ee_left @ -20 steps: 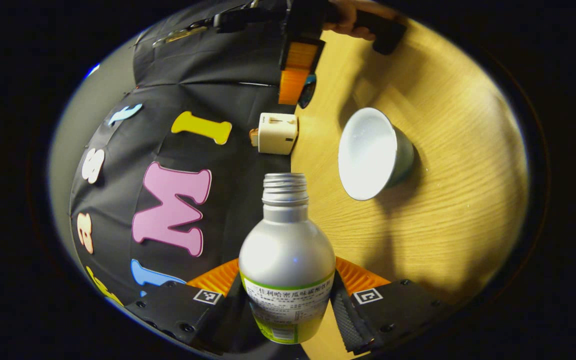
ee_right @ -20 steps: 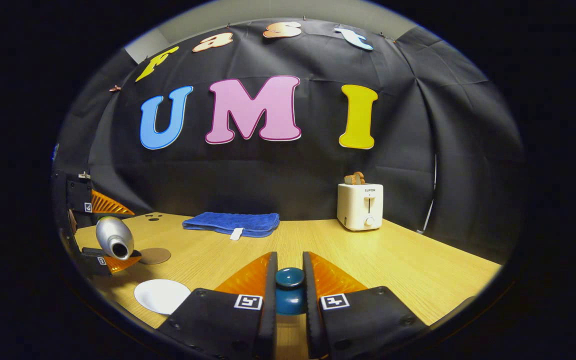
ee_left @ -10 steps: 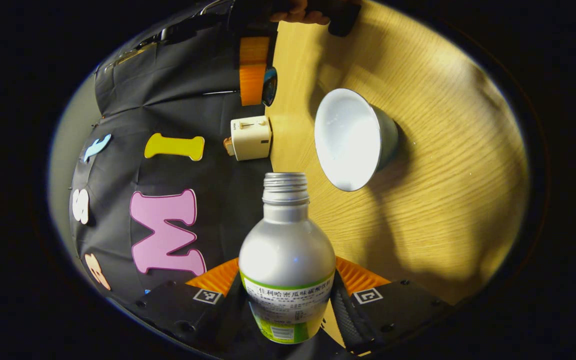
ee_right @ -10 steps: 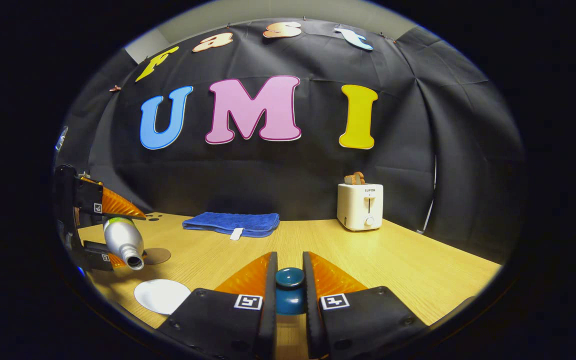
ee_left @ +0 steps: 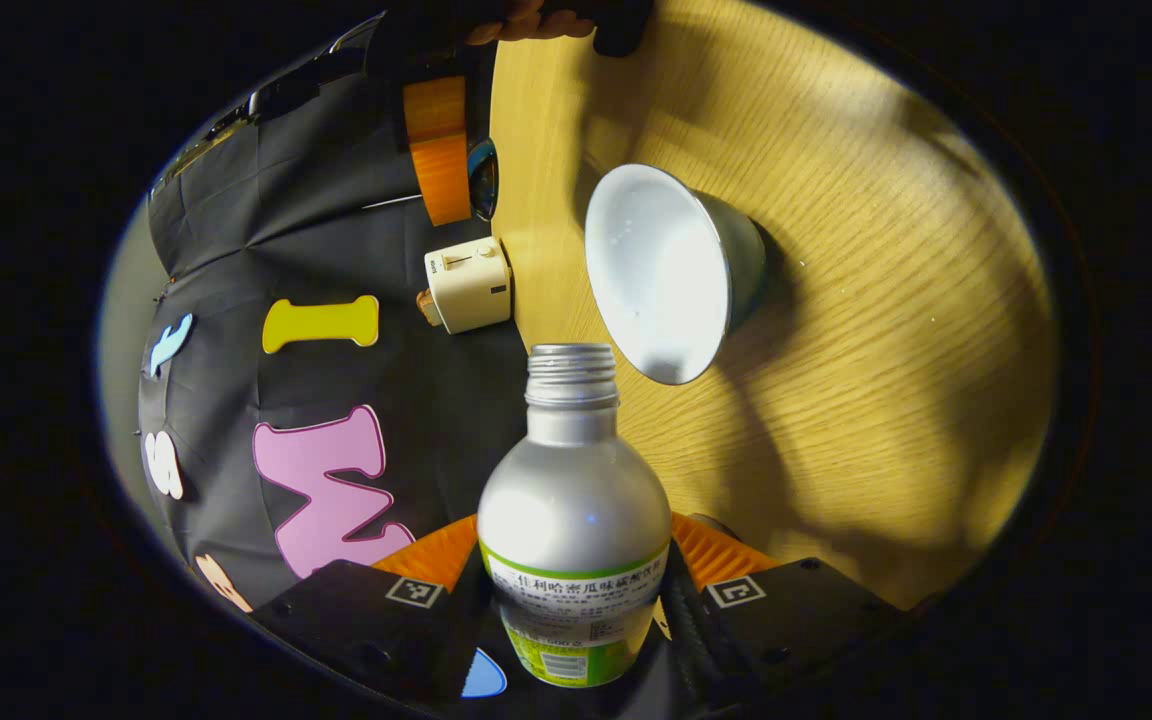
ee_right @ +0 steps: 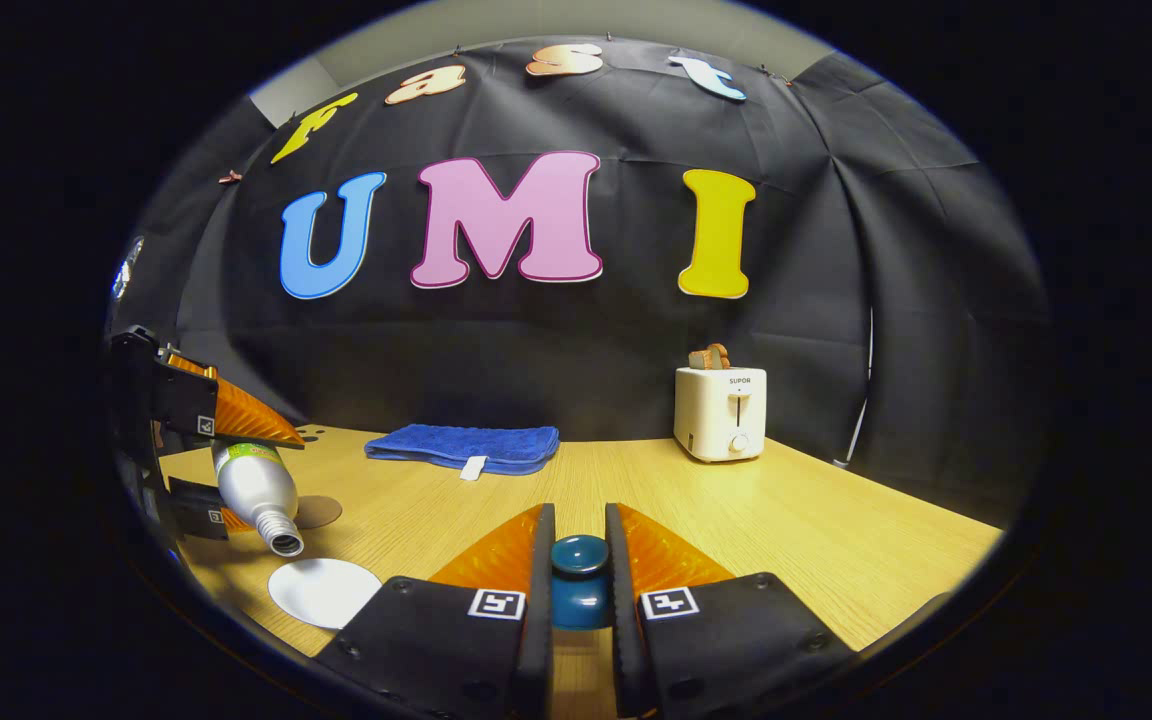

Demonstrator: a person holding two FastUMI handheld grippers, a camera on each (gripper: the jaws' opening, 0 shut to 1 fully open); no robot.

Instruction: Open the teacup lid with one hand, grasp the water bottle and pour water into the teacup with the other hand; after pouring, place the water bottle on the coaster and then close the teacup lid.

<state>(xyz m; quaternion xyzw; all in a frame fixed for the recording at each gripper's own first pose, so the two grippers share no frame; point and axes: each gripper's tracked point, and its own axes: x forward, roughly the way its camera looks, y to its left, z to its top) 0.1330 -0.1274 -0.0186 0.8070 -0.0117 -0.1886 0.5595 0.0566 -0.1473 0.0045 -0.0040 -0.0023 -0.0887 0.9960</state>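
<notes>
Over the teacup (ee_left: 671, 270) on the wooden table (ee_left: 866, 330), I've got the left gripper (ee_left: 576, 580) clamped on the tilted aluminium water bottle (ee_left: 574, 520), mouth angled down to pour, while the right gripper (ee_right: 578, 580) pinches the lid (ee_right: 578, 570) by its knob, parked aside to keep the cup clear.

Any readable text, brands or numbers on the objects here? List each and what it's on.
"SUPOR": on the front of the toaster, right gripper view.
Water bottle label: fine print and a barcode, too small to read reliably.
Square marker tags: black-and-white patterns, no words.
</notes>
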